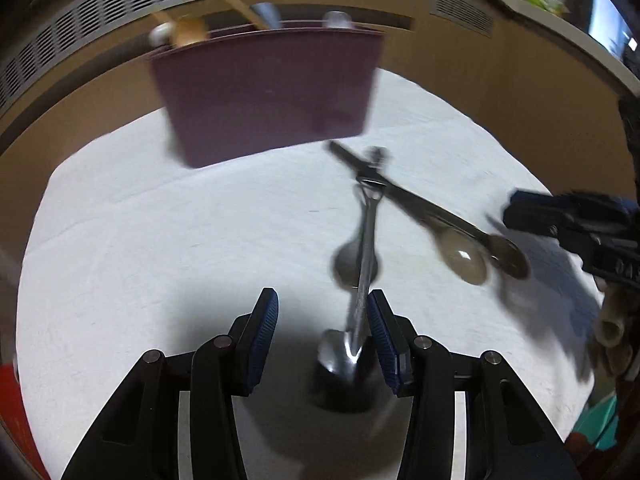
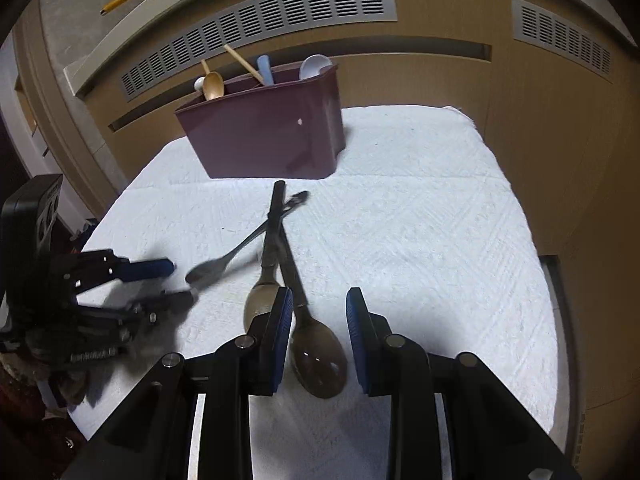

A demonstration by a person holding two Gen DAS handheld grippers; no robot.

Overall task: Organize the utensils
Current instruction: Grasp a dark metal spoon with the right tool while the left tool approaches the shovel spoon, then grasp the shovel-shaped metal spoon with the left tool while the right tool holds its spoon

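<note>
A maroon utensil caddy stands at the back of the white cloth and holds wooden, blue and white utensils; it also shows in the left wrist view. My left gripper is open, with a metal spoon lying against its right finger, bowl near the camera. The same gripper shows in the right wrist view beside that spoon. My right gripper is open above two large dark spoons that lie crossed on the cloth. They also show in the left wrist view.
The white cloth covers the table. A brown wall with grey vents runs behind the caddy. The table drops off at the left and right edges.
</note>
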